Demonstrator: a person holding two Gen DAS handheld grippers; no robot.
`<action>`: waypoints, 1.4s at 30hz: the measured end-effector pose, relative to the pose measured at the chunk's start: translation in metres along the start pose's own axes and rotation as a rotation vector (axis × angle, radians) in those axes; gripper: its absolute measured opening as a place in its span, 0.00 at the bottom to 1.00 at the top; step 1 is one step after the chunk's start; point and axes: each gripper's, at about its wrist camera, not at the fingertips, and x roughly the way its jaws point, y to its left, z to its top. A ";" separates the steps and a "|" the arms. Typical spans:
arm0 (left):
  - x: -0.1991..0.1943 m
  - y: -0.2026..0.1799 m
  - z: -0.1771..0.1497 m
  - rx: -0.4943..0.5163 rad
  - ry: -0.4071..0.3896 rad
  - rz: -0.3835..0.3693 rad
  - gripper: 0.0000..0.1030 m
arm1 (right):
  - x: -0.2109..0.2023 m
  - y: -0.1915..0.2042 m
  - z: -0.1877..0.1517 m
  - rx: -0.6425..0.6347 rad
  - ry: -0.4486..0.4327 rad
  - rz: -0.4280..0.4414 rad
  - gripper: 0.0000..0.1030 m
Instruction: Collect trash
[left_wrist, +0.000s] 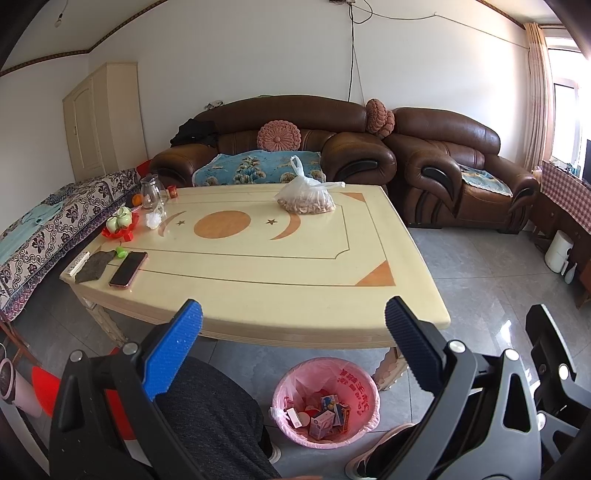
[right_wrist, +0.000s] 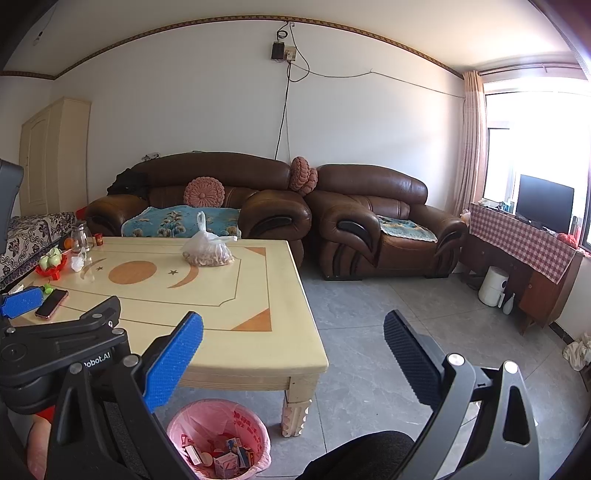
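Both my claws hang spread and empty, the left claw (left_wrist: 293, 325) and the right claw (right_wrist: 293, 338) low in their frames. The pink bin (left_wrist: 325, 400) at bottom centre already holds small boxes. On the tabletop (left_wrist: 258, 266), only a white crumpled scrap (left_wrist: 152, 220) at left looks like trash remaining, I judge.

Ahead of the fingers stands a cream rectangular coffee table with orange moon inlays (right_wrist: 258, 332) on grey glossy floor tiles (right_wrist: 388, 332). Beyond it, against the white plaster wall (right_wrist: 184, 110), sit a brown leather sofa (right_wrist: 273, 206) and a matching brown leather armchair (right_wrist: 369, 206). Right of the fingers, a bright curtained window (right_wrist: 535, 129) pours in daylight.
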 end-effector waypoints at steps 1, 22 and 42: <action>0.000 0.000 0.000 0.000 0.001 0.000 0.94 | 0.000 0.000 0.000 0.000 -0.001 -0.001 0.93; -0.001 0.001 0.001 -0.001 -0.003 0.006 0.94 | 0.001 -0.001 0.000 -0.008 -0.005 -0.002 0.93; 0.008 0.001 0.005 0.012 0.031 -0.008 0.94 | 0.001 -0.003 0.000 -0.012 -0.014 0.004 0.93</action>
